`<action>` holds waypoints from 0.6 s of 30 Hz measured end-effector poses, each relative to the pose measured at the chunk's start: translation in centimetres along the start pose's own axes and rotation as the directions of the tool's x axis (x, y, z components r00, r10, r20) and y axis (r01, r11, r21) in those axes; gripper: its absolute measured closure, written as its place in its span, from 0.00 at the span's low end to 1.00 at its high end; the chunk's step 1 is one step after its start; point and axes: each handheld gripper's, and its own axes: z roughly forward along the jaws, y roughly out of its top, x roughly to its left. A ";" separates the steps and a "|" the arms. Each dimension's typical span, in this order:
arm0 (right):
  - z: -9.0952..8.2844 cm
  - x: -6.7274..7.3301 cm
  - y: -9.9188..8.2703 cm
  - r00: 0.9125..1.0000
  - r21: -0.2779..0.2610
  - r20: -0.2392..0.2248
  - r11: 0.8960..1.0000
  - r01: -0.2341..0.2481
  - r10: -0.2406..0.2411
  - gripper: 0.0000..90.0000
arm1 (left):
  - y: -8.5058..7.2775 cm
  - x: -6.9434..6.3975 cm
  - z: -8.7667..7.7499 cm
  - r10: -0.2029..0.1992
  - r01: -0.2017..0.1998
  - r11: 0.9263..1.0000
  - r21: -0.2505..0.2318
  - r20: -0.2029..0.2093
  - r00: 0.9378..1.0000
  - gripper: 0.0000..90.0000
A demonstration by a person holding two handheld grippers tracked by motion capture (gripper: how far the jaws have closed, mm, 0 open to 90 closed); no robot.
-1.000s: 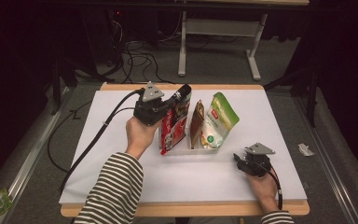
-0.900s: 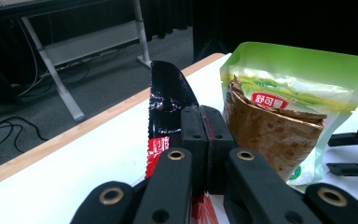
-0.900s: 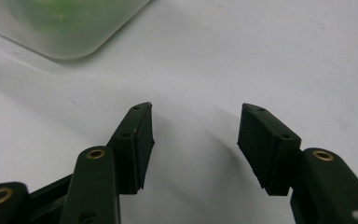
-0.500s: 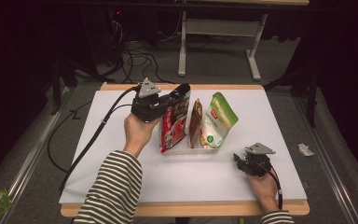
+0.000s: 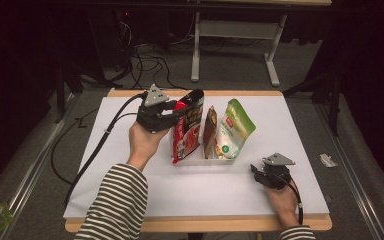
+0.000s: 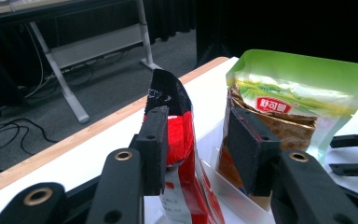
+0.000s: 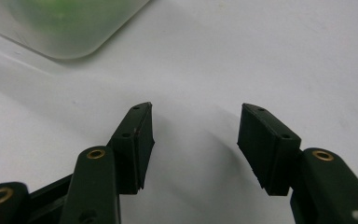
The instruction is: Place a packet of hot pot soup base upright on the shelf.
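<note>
since a second ago the left gripper (image 6: 196,149) has shifted slightly left, jaws apart around the red pouch (image 5: 187,125) standing in the clear tray (image 5: 200,161); right gripper (image 5: 270,175) rests open on the table (image 5: 130,200)

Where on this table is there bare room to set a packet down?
Free: the white table left of the left gripper, and the front strip between sleeve and right gripper. Crowded: the clear tray holding the red packet, brown packet and green packet.
</note>
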 end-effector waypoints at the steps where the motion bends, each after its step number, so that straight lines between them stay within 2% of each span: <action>1: 0.0 0.0 0.0 1.000 0.000 0.000 1.000 0.000 0.000 0.51 | -0.1 0.0 -0.2 -0.002 0.002 1.000 0.001 -0.003 1.000 0.64; 4: 0.0 0.0 0.0 1.000 -0.001 0.000 1.000 0.002 -0.002 0.51 | -0.6 0.1 -0.7 -0.008 0.008 1.000 0.014 -0.002 1.000 0.64; 11: 0.0 0.0 0.0 1.000 -0.001 0.000 1.000 0.002 -0.002 0.51 | -2.7 -0.4 -1.1 0.016 -0.017 0.995 0.099 0.008 1.000 0.68; 15: 0.0 0.0 0.0 1.000 0.000 -0.001 1.000 0.000 0.000 0.51 | -4.4 -0.8 -0.9 0.024 -0.026 0.985 0.169 0.010 1.000 0.71; 18: 0.0 0.0 0.0 1.000 -0.001 0.000 1.000 0.002 -0.002 0.51 | -5.8 -1.2 -0.5 0.026 -0.029 0.974 0.225 0.015 1.000 0.73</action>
